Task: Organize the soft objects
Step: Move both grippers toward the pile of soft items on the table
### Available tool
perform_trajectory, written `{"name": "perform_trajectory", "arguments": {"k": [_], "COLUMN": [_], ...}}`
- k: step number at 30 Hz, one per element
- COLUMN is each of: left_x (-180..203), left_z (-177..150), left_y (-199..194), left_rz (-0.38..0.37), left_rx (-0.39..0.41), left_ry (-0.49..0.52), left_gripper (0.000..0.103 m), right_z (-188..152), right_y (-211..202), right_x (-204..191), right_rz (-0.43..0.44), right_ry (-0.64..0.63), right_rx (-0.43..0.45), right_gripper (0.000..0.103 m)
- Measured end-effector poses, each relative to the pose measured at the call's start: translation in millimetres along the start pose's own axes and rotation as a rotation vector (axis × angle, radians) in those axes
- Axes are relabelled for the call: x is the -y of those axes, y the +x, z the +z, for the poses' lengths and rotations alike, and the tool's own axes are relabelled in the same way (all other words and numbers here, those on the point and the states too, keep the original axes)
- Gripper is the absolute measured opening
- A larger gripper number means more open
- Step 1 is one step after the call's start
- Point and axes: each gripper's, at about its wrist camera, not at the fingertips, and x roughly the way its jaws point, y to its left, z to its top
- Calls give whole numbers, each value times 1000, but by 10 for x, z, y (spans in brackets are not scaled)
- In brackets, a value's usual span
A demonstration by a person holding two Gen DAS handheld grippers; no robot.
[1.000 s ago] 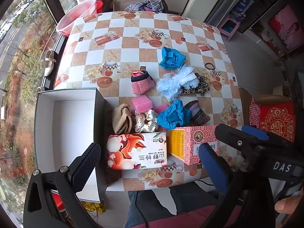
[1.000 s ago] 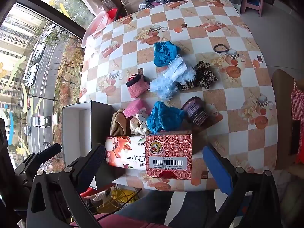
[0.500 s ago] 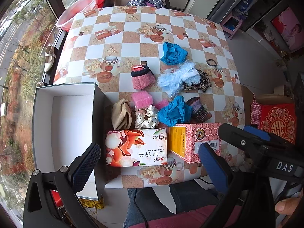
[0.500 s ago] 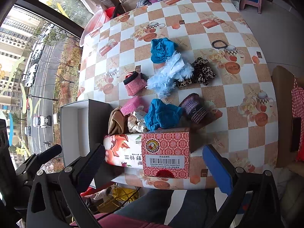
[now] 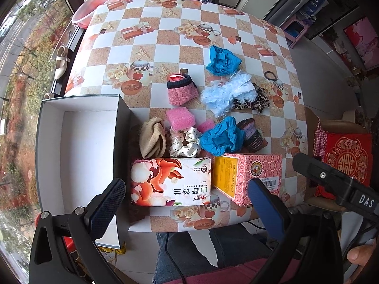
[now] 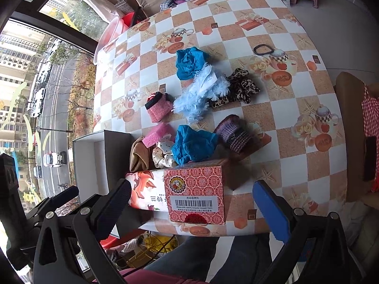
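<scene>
My left gripper (image 5: 187,203) hangs wide and empty above the near edge of the worktop (image 5: 165,37). Just ahead of it lies a floral tissue pack (image 5: 170,181), with a pink carton (image 5: 248,177) to its right. Beyond those sit the soft things: a tan cloth (image 5: 152,140), a dotted scrunchie (image 5: 184,143), pink foam (image 5: 180,118) and blue cloth (image 5: 221,136). To the left stands an open white box (image 5: 83,151), its whole floor visible only in this view.

My right gripper (image 6: 191,203) is also wide and empty. Its view shows the carton's barcode end (image 6: 194,206) straight ahead, and the black hair tie (image 6: 263,49) far ahead more plainly.

Compared with a second ago, both views have drawn back slightly; nothing on the worktop has moved.
</scene>
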Motion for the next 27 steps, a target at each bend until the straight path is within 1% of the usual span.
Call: {"name": "perform_trajectory", "arguments": {"k": [4,6,11,17,19,23,24,27], "left_x": [-46,-74,-131,-167,-166,-185,-197,-214], "left_z": [80,151,422,832,976,1195,1219,1296], "left_y": [113,155,284,561,667,954,1037,1256], "left_rz": [16,20,8,80,91,122,143,167], "left_rx": [-19,-5,-1,-7,1,-39,-61,-104], "left_ry": [0,-1,-27,-45,-44,-47,-47,-49], "left_gripper": [103,103,103,103,103,103,103,103], "right_z": [80,126,273,477,538,643,658,687], "right_y": [44,46,71,213,285,467,526,733], "right_x": [139,202,409,722,802,928,950,965], "right_rz": [-6,-14,-43,-96,-120,-143,-143,-125], "right_ry": [33,38,51,77,75,75,77,64], "right_rx": [-25,-26,-23,-51,-61,-90,-102,-142], "right_gripper": [103,103,103,103,103,103,103,103]}}
